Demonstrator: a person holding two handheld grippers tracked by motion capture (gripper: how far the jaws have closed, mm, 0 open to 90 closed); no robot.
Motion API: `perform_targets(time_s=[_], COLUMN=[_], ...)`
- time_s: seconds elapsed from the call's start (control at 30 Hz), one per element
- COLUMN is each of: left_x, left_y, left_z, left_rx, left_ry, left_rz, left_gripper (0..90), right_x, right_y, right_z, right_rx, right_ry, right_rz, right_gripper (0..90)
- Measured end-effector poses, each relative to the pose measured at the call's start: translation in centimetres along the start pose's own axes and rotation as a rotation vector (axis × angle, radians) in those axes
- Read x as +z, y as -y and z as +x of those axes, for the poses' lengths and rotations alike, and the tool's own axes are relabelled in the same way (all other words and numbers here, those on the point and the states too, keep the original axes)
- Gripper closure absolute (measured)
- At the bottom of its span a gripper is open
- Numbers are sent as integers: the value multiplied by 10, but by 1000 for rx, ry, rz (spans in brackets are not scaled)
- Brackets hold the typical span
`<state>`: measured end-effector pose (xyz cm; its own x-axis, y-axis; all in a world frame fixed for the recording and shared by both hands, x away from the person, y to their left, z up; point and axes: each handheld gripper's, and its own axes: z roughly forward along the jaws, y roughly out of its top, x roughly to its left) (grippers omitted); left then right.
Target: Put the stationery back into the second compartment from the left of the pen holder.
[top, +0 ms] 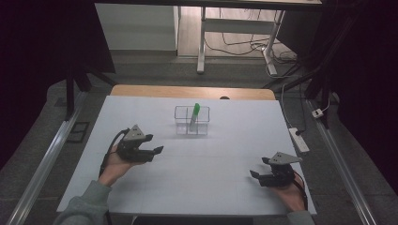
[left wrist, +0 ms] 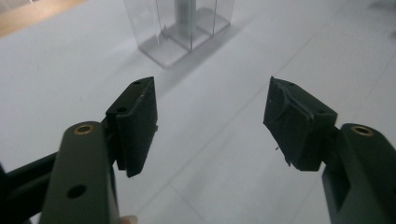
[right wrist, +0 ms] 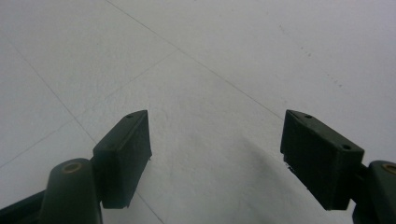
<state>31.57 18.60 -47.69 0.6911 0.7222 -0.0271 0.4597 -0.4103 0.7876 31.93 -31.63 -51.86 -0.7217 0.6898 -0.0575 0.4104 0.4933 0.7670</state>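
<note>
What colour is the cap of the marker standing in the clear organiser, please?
Green; the marker shows best in the high view.

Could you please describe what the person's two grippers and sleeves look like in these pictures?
Both the left gripper and the right gripper are black, each with two blocky flat-faced jaws, a brass-coloured pivot ring and a grey three-cornered plate on top. A black cable trails from each. The person wears grey-green sleeves.
</note>
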Motion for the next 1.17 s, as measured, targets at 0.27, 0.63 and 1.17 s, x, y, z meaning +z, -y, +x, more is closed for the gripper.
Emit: perform_targets(time_s=[0.27, 0.63, 1.17], left_x=[-6, -17, -25], left_y=[32, 59, 66], left_z=[-2, -1, -3], left_rx=[-36, -56, -38], left_ry=[-5, -28, -41], left_rz=[17, 19, 19], left_gripper=[325, 305, 301], right_x=[0, 0, -3], right_y=[1, 1, -1], right_z=[-1, -1, -2], right_rx=[0, -2, 4], right_ry=[2, 4, 8], right_rz=[3, 3, -26], right_gripper=[241, 242, 243])
